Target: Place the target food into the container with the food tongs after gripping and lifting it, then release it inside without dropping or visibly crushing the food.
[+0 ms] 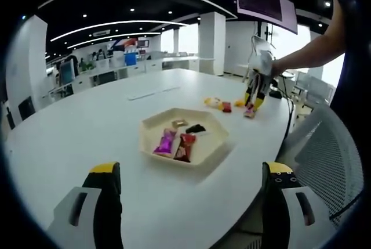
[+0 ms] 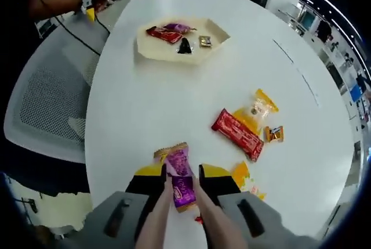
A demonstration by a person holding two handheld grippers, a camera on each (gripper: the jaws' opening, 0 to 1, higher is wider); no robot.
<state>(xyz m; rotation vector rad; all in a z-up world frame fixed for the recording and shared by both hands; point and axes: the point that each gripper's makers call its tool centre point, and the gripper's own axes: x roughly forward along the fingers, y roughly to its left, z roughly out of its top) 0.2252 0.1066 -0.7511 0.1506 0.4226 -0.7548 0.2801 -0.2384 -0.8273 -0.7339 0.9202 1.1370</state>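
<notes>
- White table (image 1: 87, 127) under everything.
- Mesh chair (image 2: 46, 104) beside its edge.
- Monitor (image 1: 265, 4) hung overhead.
- Pillar (image 1: 212, 43) beyond the far end.
- Black cable (image 2: 75, 37) over the chair.

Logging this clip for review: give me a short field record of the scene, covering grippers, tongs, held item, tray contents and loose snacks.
surface: white table
container: beige hexagonal tray on the table
tray contents: purple packet, red packet, small dark piece, small brown sweet
left gripper: open, holding nothing, facing the tray
right gripper: shut on the tongs
tongs: pinching a purple snack packet low over the table
loose snacks: red bar, yellow bag, small orange sweet
task stage: packet gripped, not yet in the tray
</notes>
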